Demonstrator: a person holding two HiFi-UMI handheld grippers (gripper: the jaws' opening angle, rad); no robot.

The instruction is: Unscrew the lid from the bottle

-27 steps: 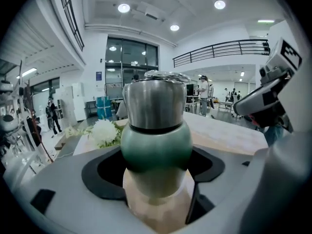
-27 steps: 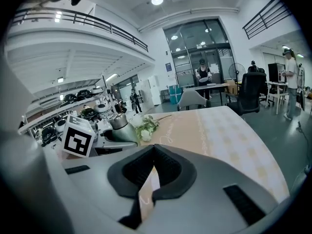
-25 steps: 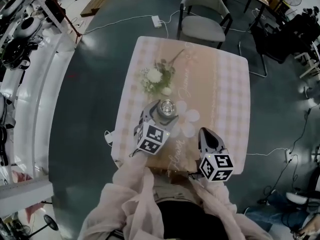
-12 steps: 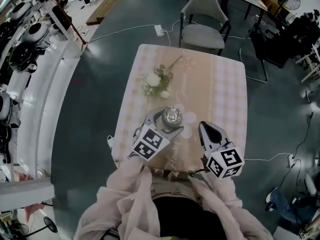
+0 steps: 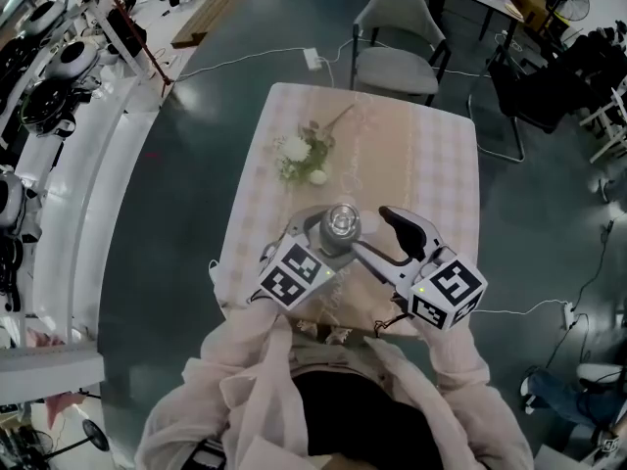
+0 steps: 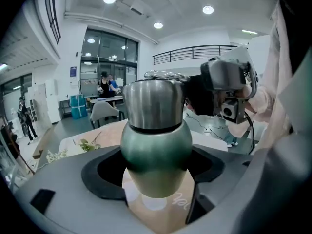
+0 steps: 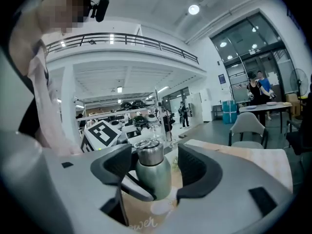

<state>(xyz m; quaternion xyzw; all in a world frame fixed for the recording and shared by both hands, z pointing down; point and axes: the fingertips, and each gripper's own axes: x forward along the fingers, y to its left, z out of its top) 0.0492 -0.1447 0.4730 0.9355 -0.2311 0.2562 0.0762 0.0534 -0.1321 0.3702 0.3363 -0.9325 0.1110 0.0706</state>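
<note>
A green steel bottle [image 6: 156,150] with a silver lid [image 6: 155,104] hangs above the table, its round body clamped in my left gripper [image 6: 156,167]. From above, the lid [image 5: 340,221] shows between the left gripper's [image 5: 328,238] fingers. My right gripper [image 5: 382,241] comes in from the right with its jaws spread. They have just been opening. In the right gripper view the bottle [image 7: 153,174] and its lid [image 7: 150,152] stand in the gap of the right gripper [image 7: 155,167], with space on both sides and no pad touching.
Under the grippers is a small table [image 5: 431,164] with a beige checked cloth. A sprig of white flowers [image 5: 299,155] lies on its far left part. A grey chair [image 5: 397,37] stands beyond the far edge. Cables run across the floor.
Both grippers have risen, and the left one carries the bottle higher. The right gripper has swung left toward the bottle and gone from shut to open.
</note>
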